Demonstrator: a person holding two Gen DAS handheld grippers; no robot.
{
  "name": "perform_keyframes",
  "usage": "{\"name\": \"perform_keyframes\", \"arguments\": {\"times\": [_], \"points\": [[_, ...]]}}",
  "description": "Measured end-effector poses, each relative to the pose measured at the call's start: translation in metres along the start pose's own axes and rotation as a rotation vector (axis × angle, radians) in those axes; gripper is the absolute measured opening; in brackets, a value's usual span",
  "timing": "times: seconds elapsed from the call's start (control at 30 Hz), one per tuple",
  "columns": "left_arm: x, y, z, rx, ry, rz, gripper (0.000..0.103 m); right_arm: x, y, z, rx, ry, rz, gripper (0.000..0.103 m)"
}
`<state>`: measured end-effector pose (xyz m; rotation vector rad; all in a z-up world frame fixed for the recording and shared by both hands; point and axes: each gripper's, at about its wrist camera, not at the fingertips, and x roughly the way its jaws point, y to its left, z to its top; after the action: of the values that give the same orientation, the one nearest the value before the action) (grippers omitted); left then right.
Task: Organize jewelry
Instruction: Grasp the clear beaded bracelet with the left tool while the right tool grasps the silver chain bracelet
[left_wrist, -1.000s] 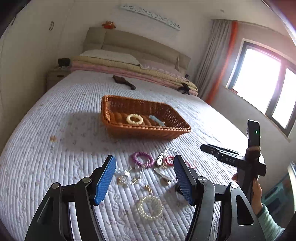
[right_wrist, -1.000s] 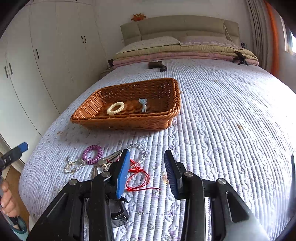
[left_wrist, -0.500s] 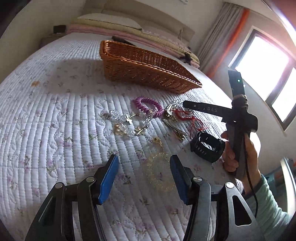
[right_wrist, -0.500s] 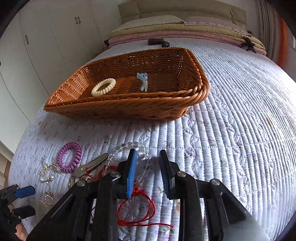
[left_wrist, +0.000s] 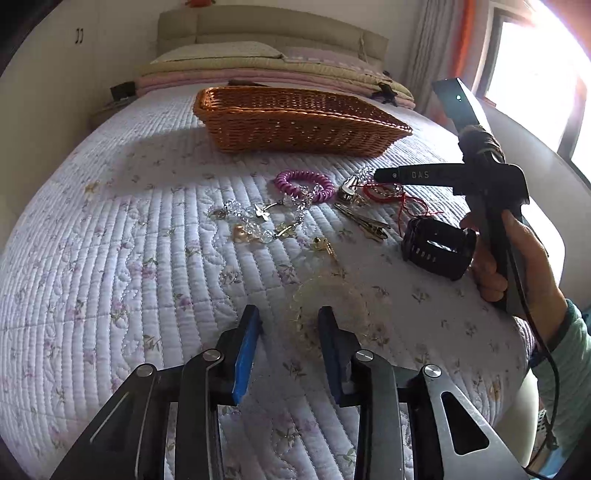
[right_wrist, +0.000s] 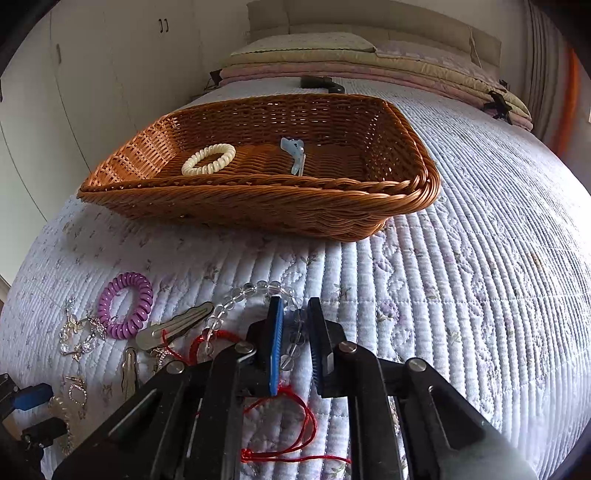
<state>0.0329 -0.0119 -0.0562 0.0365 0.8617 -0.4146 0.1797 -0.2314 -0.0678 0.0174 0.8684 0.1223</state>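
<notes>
Clear bead bracelet (right_wrist: 295, 332) lies between the closing right gripper (right_wrist: 295, 308) jaws.

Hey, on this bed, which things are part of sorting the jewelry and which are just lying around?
Part of the job:
- wicker basket
- clear bead bracelet, between the closing right gripper jaws
- clear coil hair tie, between the closing left gripper jaws
- purple coil hair tie
- red cord
- crystal chain

Just lying about:
- pillows
- wardrobe
- curtain
</notes>
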Motion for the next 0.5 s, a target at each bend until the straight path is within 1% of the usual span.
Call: {"name": "perform_keyframes", "arguments": {"times": [0.03, 0.13, 0.17, 0.2, 0.37, 0.5], "points": [[0.001, -0.002, 0.001, 0.005, -0.002, 0.008, 0.033, 0.0, 0.001, 0.0, -0.003, -0.001, 0.003, 0.012], [0.003, -0.008, 0.0, 0.016, -0.018, 0.041, 0.026, -0.002, 0.002, 0.0, -0.009, -0.01, -0.001, 0.01], [0.005, -0.01, 0.001, 0.019, -0.023, 0.048, 0.022, -0.003, 0.002, -0.001, -0.01, -0.015, 0.0, 0.01], [0.005, -0.012, 0.001, 0.022, -0.03, 0.048, 0.011, -0.004, 0.002, -0.001, -0.009, -0.022, 0.003, 0.01], [0.003, -0.007, 0.002, -0.004, -0.056, 0.011, 0.01, -0.016, -0.008, -0.007, 0.024, -0.075, 0.045, 0.01], [-0.003, 0.003, 0.003, -0.058, -0.089, -0.025, 0.01, -0.031, -0.01, -0.011, 0.029, -0.132, 0.065, 0.01]]}}
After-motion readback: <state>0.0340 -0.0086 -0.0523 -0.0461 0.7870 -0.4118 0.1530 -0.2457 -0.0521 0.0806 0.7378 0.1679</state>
